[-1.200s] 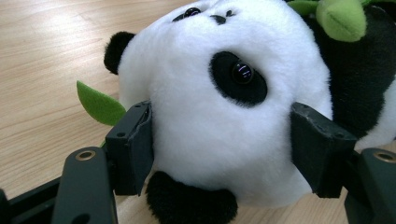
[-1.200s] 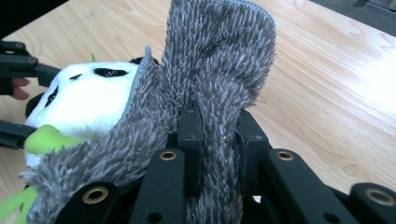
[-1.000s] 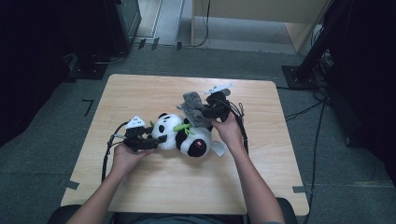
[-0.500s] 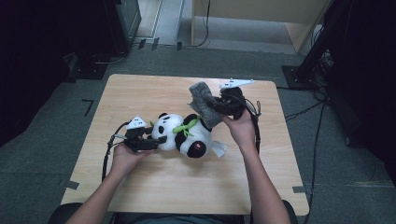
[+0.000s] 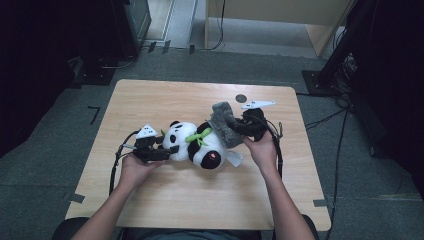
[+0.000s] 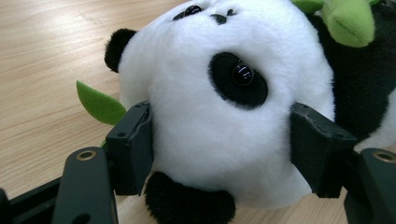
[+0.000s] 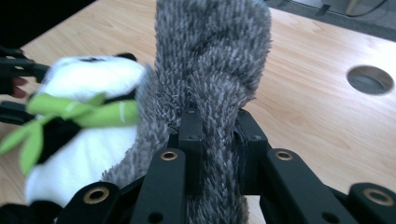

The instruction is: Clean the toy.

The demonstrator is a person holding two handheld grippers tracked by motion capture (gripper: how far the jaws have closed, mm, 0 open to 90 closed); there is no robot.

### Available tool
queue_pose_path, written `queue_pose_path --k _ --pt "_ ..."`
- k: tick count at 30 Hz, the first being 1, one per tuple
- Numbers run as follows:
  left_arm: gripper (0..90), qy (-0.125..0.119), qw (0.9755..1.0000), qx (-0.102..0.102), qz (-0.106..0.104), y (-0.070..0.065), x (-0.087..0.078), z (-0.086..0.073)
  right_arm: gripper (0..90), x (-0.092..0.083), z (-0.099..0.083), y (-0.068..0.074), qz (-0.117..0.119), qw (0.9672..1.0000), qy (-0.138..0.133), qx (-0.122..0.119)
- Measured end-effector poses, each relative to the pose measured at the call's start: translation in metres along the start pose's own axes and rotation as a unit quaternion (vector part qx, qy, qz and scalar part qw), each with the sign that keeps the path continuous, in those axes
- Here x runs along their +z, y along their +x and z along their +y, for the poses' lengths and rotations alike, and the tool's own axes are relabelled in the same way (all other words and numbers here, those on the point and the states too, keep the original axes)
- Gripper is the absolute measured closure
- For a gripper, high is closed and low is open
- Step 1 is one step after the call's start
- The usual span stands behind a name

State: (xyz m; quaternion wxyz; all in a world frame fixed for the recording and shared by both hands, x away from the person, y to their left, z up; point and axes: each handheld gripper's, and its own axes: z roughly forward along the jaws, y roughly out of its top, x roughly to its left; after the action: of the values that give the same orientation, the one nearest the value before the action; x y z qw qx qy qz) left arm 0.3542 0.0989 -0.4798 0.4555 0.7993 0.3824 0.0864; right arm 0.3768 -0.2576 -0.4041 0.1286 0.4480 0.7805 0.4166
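Lying on a pale wooden table (image 5: 165,200) in the high view, a plush panda (image 5: 197,145) rests mid-table between both hands, a green bamboo sprig (image 5: 198,135) on its black-and-white body. The left gripper (image 5: 167,150) meets its head; the right gripper (image 5: 235,127) sits at its far side, clenched on a shaggy grey cloth (image 5: 223,122) draped over the toy. A round hole (image 5: 241,98) marks the tabletop beyond.

Left gripper view: the black jaws press both sides of the round white head (image 6: 219,107), soft fur bulging between them, a glossy eye (image 6: 243,73) in its black patch.

Right gripper view: the jaws pinch the long-piled grey cloth (image 7: 210,70), which rises upright from them, the panda (image 7: 84,135) blurred just beside it.
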Motion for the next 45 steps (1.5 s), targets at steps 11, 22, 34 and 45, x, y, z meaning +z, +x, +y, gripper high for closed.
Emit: queue_pose_path --k 11,22,34,45 --pt "29.5 -0.005 0.9999 -0.007 -0.015 0.004 0.0 -0.001 77.1 -0.002 -0.021 -0.019 -0.01 0.9994 0.015 0.03" --pt "29.1 -0.005 0.9999 0.0 -0.016 0.004 0.0 -0.002 77.2 -0.001 -0.029 -0.04 -0.043 0.9976 0.034 0.041" --pt "29.1 -0.007 0.9999 0.001 -0.015 0.004 0.0 -0.002 77.3 -0.039 -0.003 -0.026 -0.023 0.9986 -0.032 0.035" --pt "29.0 -0.007 0.9999 0.001 -0.014 0.003 0.0 -0.002 77.3 -0.026 0.013 0.02 0.018 0.999 -0.032 -0.025"
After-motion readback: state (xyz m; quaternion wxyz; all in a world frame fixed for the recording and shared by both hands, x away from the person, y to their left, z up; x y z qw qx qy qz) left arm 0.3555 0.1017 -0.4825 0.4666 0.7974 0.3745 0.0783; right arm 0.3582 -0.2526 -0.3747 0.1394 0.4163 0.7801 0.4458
